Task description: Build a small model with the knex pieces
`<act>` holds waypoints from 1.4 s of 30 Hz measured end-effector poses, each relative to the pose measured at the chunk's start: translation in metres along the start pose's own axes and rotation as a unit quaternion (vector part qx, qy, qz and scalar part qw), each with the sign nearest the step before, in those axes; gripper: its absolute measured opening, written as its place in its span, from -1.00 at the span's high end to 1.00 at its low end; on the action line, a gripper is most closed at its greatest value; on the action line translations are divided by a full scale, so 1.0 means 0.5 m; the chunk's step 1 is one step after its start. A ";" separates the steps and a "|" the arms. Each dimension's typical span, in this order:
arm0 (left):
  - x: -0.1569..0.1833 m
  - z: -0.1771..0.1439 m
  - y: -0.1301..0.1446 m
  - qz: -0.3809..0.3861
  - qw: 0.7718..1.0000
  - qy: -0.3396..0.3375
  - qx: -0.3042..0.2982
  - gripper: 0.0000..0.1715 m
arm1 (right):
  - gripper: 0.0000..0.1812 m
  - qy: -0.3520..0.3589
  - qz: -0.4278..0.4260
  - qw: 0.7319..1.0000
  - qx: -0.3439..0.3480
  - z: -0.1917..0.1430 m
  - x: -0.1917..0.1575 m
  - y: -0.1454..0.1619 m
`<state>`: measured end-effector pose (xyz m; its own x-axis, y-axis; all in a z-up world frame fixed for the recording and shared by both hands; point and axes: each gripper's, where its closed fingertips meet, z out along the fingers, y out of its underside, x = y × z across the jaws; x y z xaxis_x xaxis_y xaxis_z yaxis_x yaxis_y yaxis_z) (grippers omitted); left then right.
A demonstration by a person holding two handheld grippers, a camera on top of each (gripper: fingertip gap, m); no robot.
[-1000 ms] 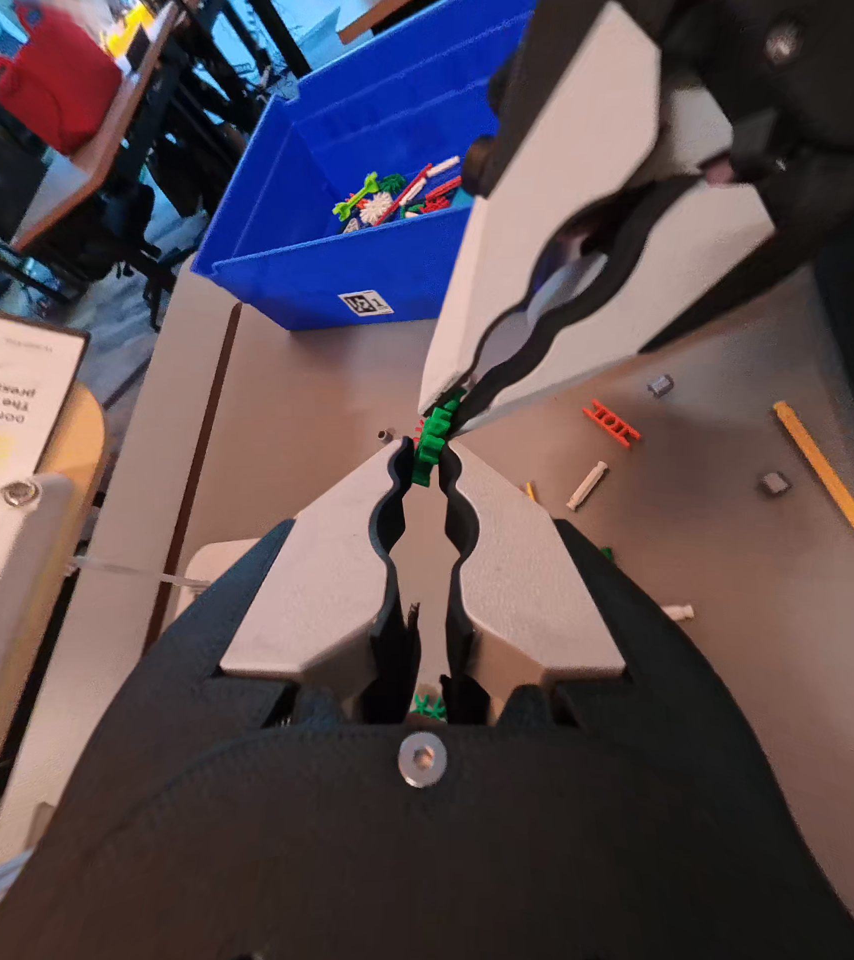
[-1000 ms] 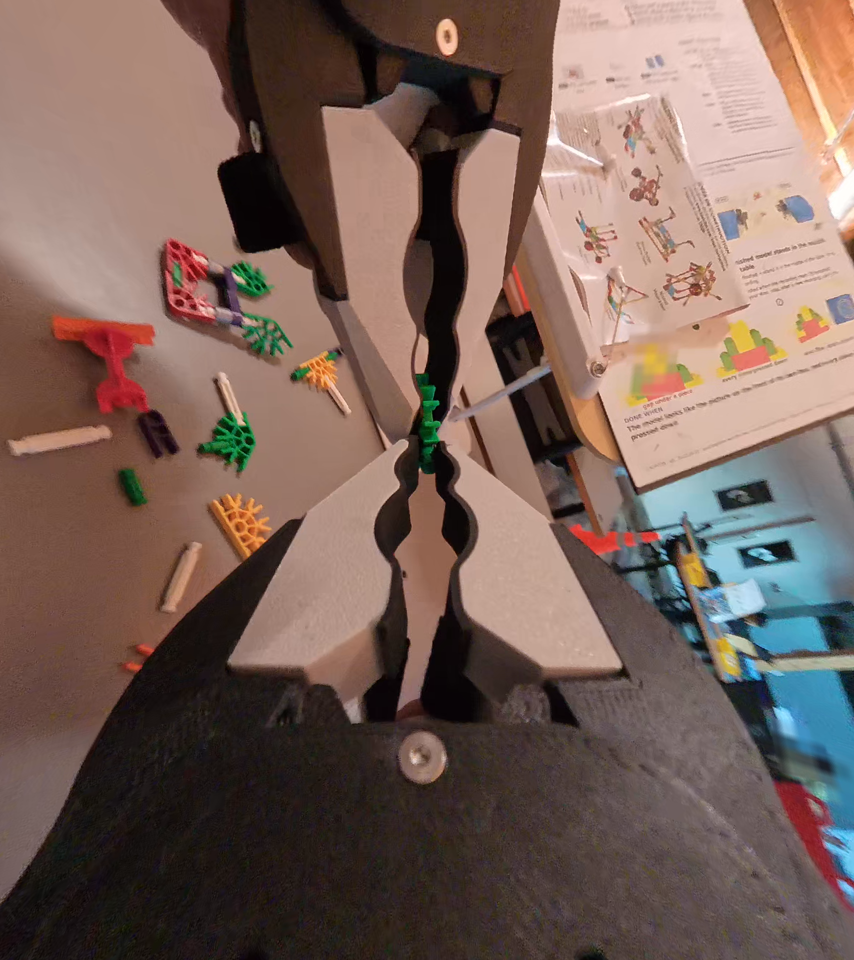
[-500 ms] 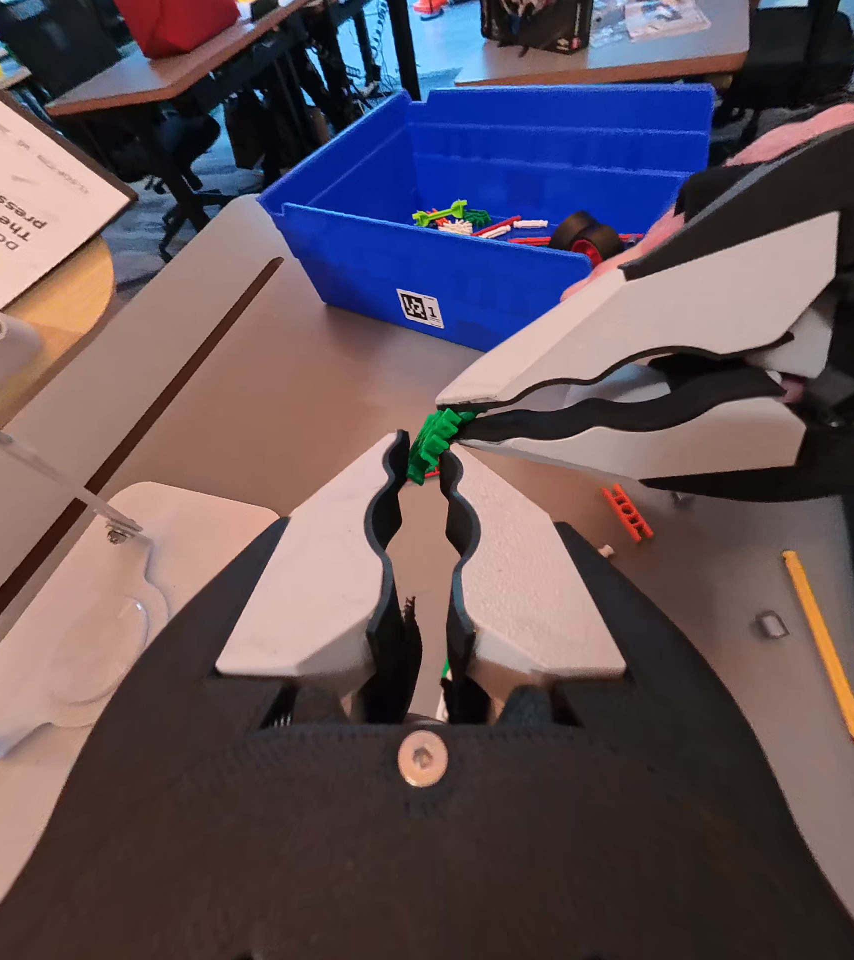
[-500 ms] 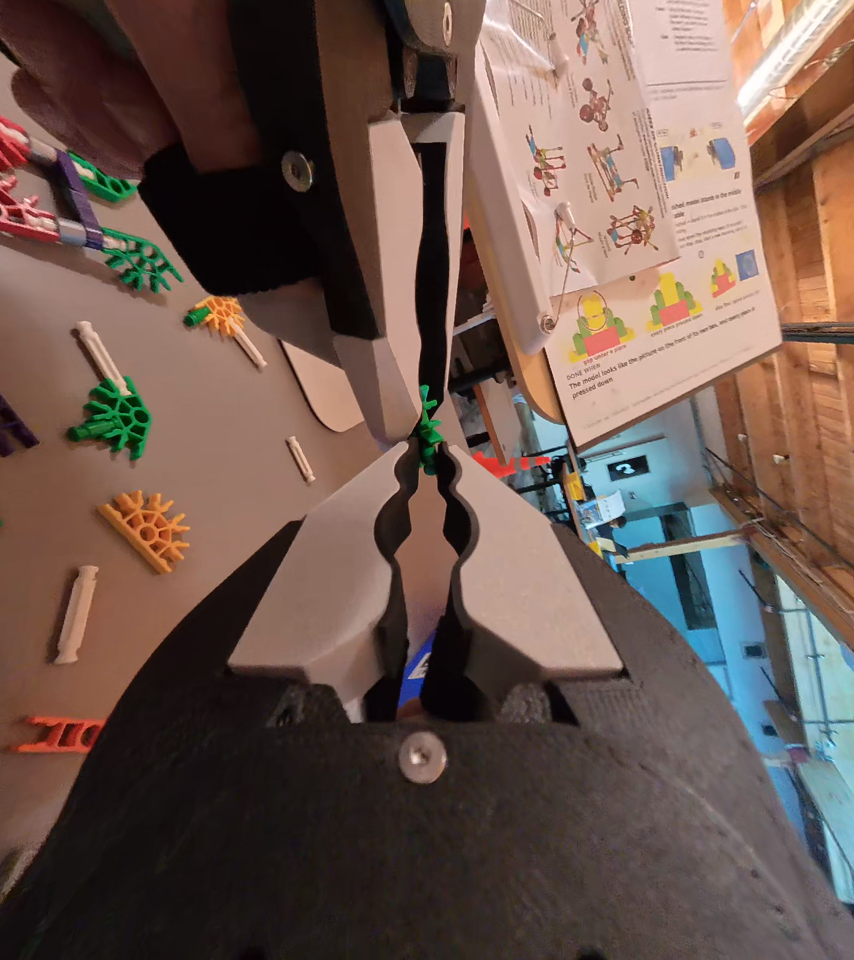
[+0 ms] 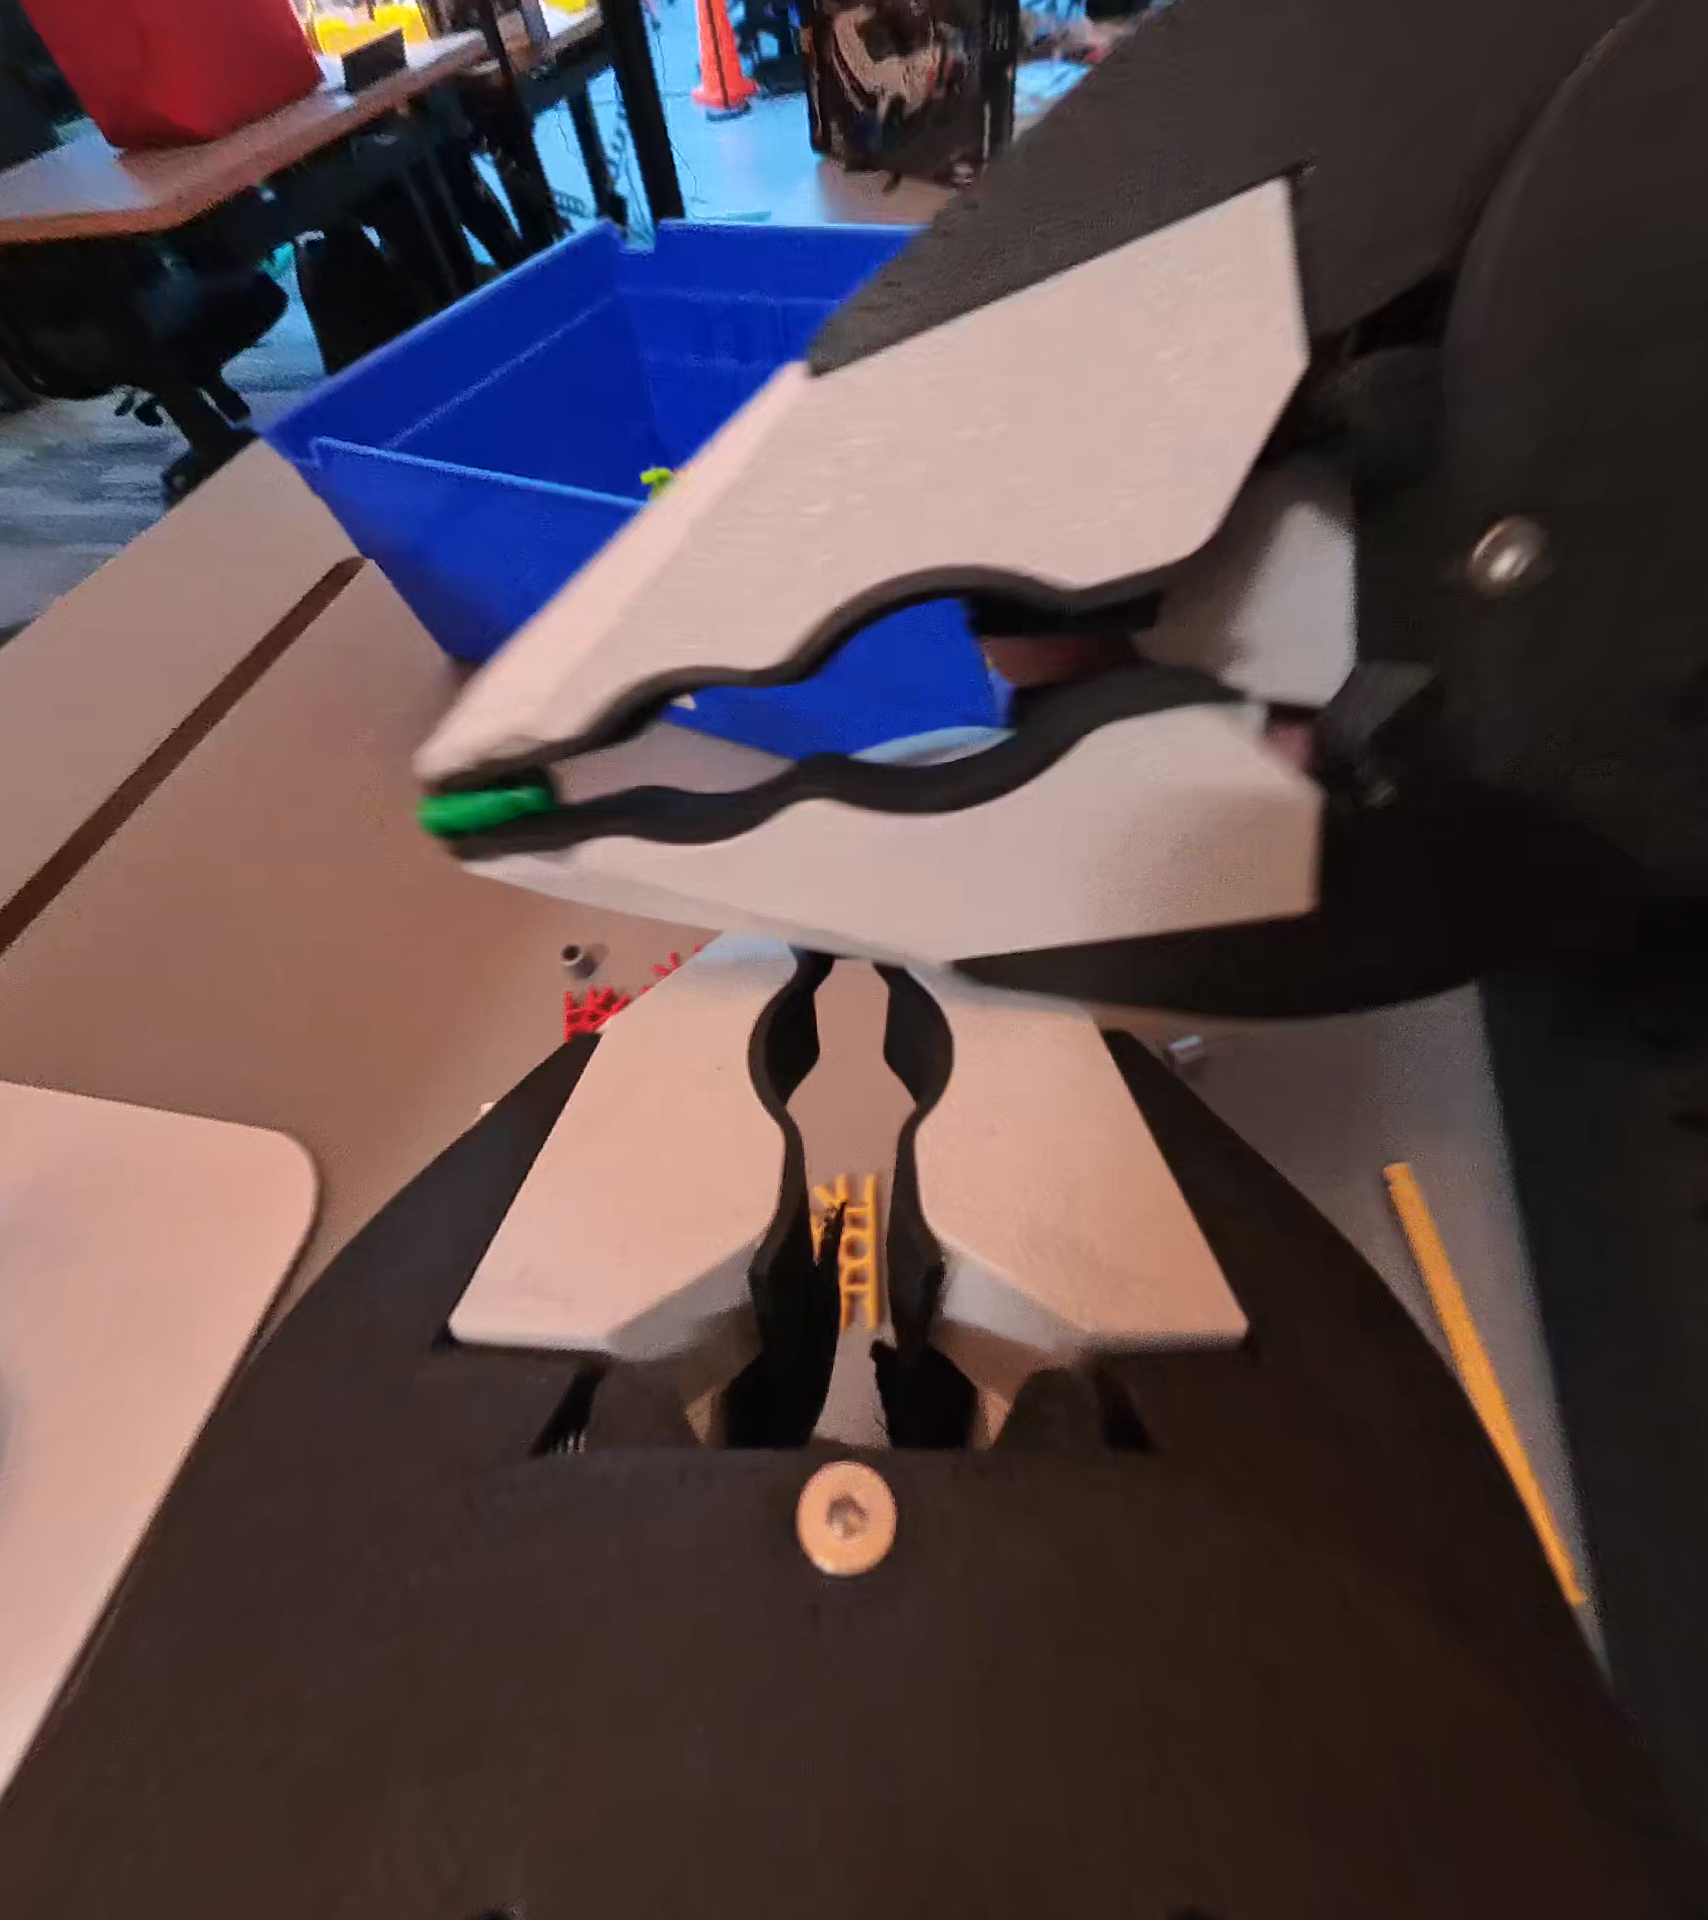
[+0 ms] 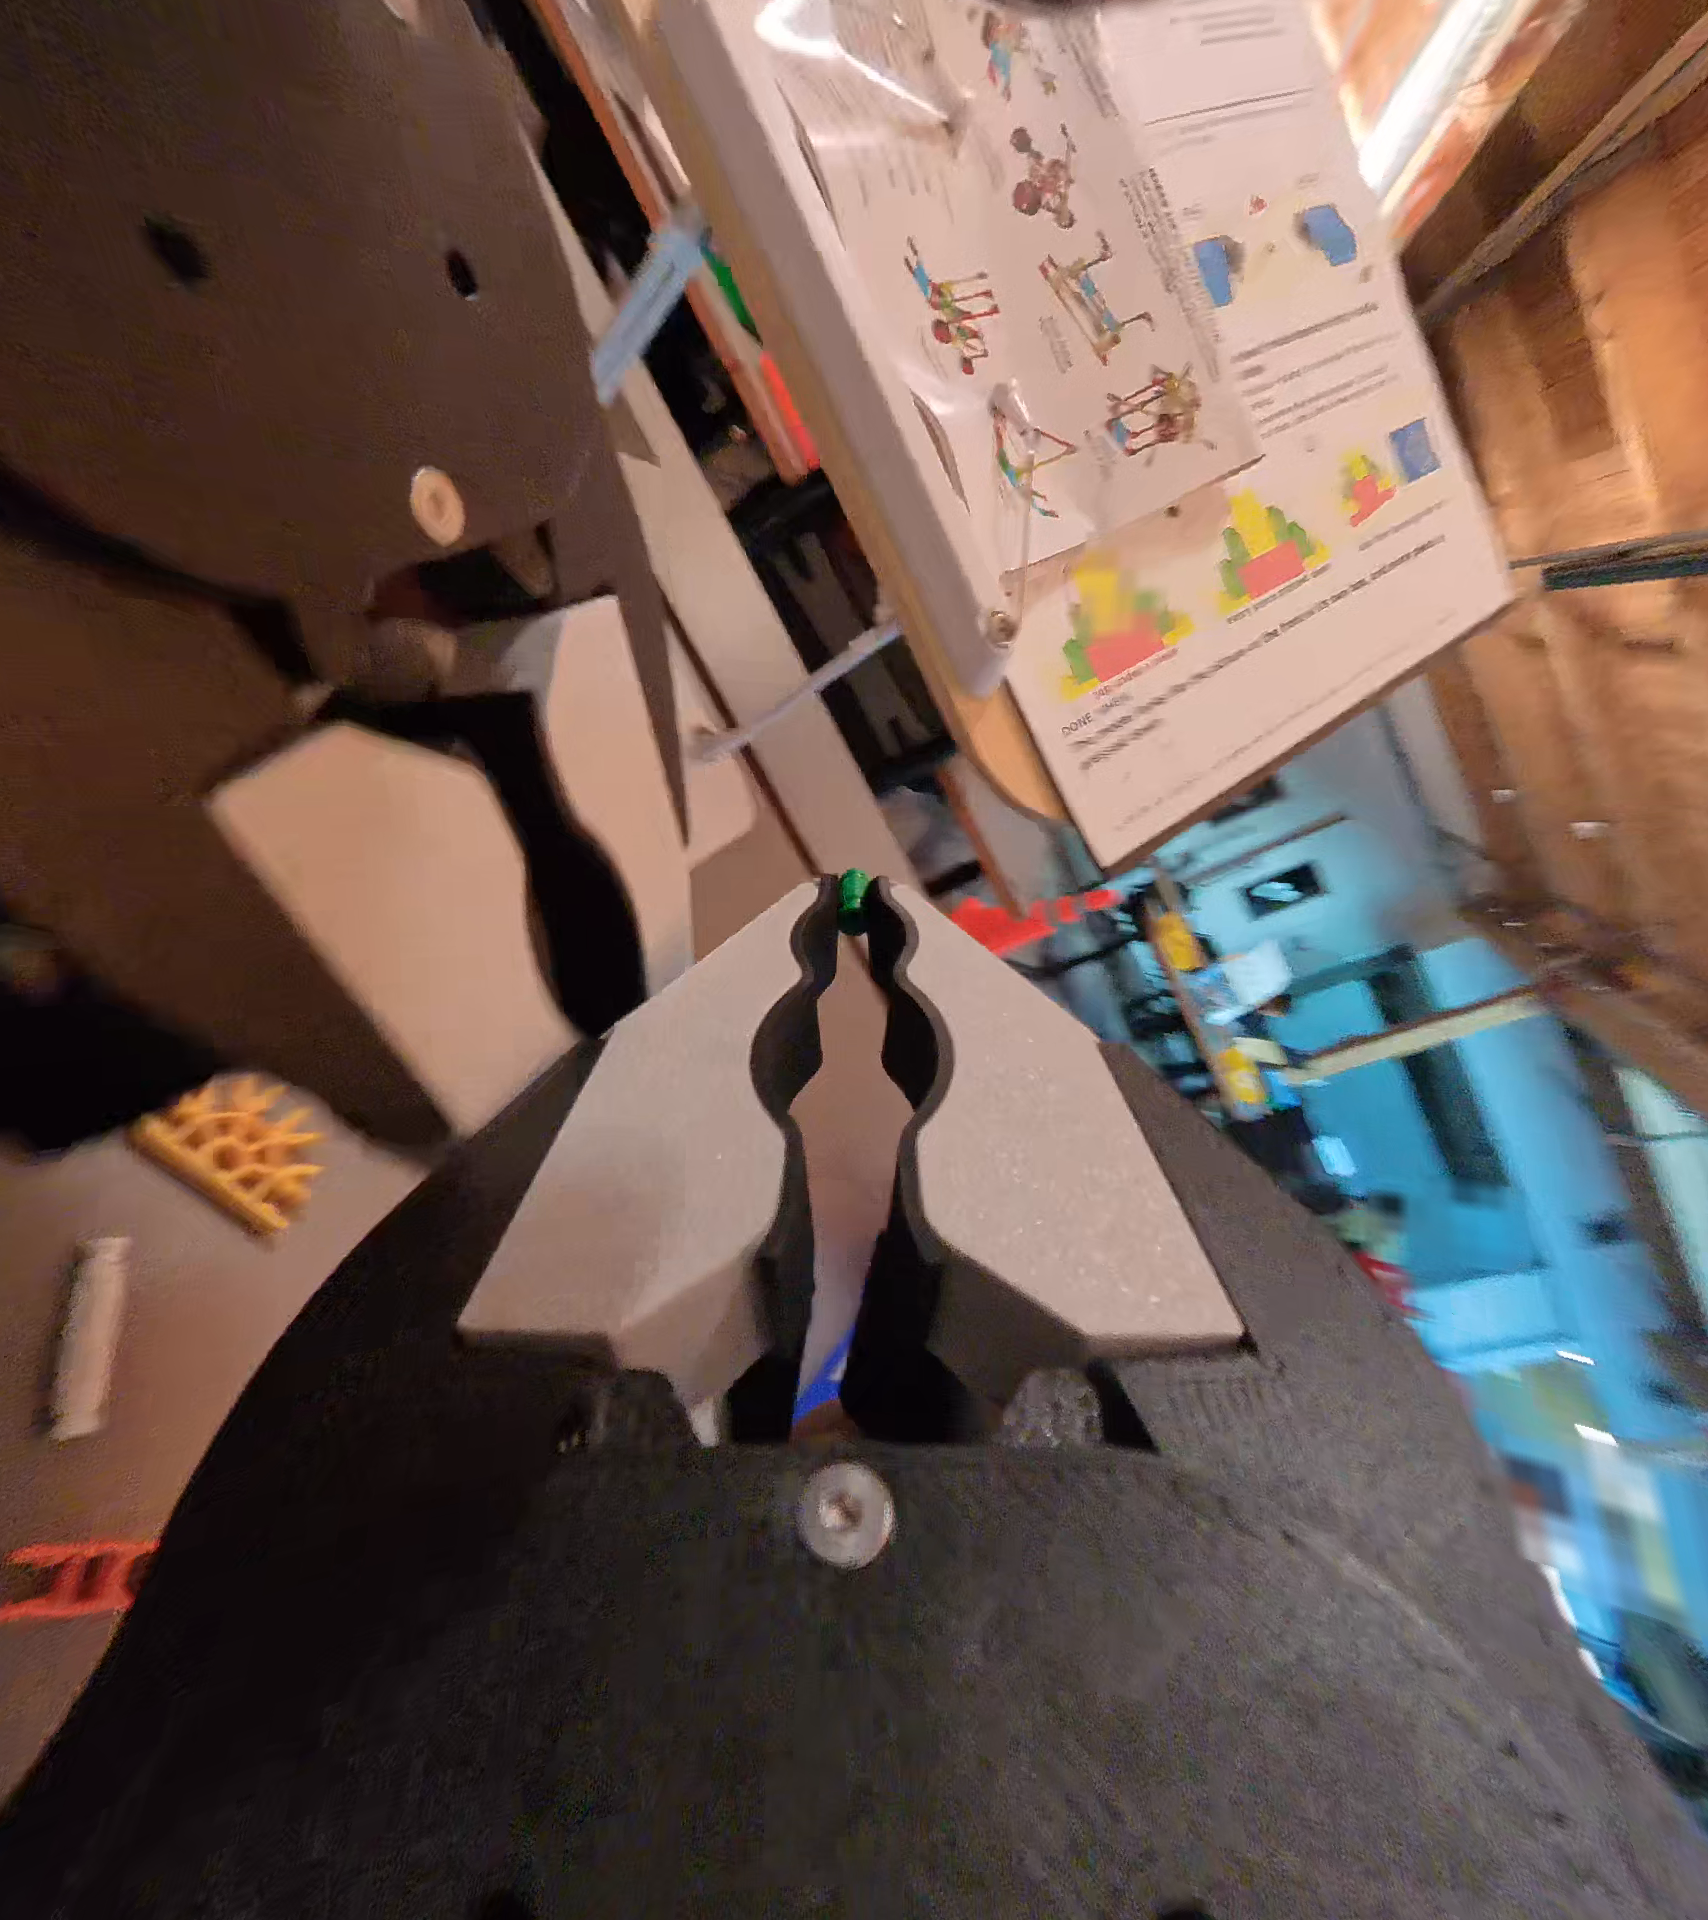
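The right claw is squeezed nearly shut on a small green plastic toy piece, held only at the very tips of its grey fingers. The piece is up in the air, above the grey counter and near the blue plastic bin that sits by the far edge.

The left claw is just under the right one. Its fingers are a little apart and I see nothing between them. Its tips are hidden in its own view.

The grip on the green piece is tiny. I think a bump or a quick turn could make it pop out. It could then fall among the loose bits on the counter, like the yellow fan-shaped plastic piece, the white short rod and the long yellow stick near the right edge. The two claws are very close, so they might knock each other. Both views are blurry, so aiming could be hard.
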<state>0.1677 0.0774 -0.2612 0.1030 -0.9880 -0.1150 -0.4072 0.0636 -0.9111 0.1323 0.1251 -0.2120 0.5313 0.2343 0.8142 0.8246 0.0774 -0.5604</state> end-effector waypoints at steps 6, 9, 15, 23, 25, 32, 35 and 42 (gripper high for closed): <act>-0.037 -0.051 -0.013 0.036 0.999 0.018 0.014 0.95 | 0.97 -0.089 0.097 0.989 0.069 -0.036 0.003 -0.009; -0.024 -0.063 0.008 0.054 0.996 0.075 -0.015 0.95 | 0.97 -0.168 0.115 0.977 0.065 -0.048 -0.029 0.006; 0.004 -0.072 0.111 0.104 0.974 0.148 -0.135 0.95 | 0.96 -0.345 0.120 0.931 0.001 -0.082 -0.137 0.057; 0.048 -0.073 0.194 0.168 0.942 0.184 -0.226 0.58 | 0.82 -0.474 0.106 0.873 -0.054 -0.118 -0.247 0.086; 0.034 -0.078 0.185 0.181 0.943 0.169 -0.221 0.52 | 0.74 -0.464 0.110 0.877 -0.055 -0.113 -0.243 0.086; -0.089 -0.157 0.113 0.185 0.961 0.071 -0.195 0.45 | 0.66 -0.364 0.164 0.917 -0.009 -0.066 -0.156 0.058; -0.138 -0.212 0.096 0.190 0.961 0.022 -0.201 0.44 | 0.63 -0.304 0.163 0.937 -0.049 -0.031 -0.132 0.068; -0.163 -0.284 0.187 0.180 0.953 -0.016 -0.242 0.42 | 0.61 -0.301 0.151 0.931 -0.140 0.013 -0.132 0.061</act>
<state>-0.0077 0.1438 -0.2809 -0.0983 -0.9092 -0.4047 -0.7919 0.3177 -0.5215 0.1211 0.1182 -0.2837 0.6110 0.7122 0.3455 0.7186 -0.3160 -0.6195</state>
